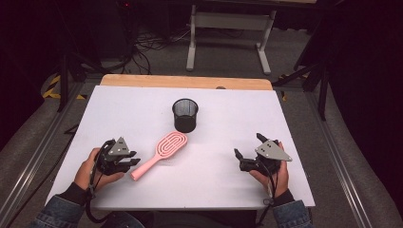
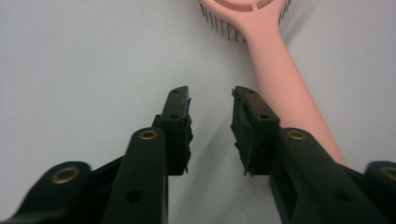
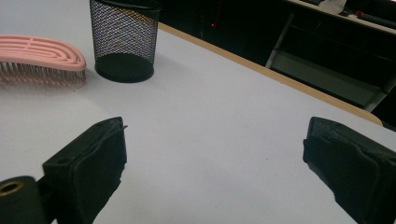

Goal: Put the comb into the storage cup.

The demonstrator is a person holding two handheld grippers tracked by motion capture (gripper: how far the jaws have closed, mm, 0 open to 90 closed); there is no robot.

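At lower left, the left tongs point(image 1: 134, 160) stand partly open, empty, beside the pink brush point(image 1: 160, 154) handle; they should straddle it squarely. Right tongs point(image 1: 247, 148) gape empty.

Person's forearms in blue denim sleeves point(image 1: 52, 213) with dark cuffs. Each hand carries a black two-jaw gripper, left gripper point(image 1: 134, 164) and right gripper point(image 1: 247, 145), topped by a grey three-cornered plate point(image 1: 272, 150), trailing a black cable point(image 1: 90, 209); brass-coloured screws point(image 2: 148, 135) mark the jaw arms.
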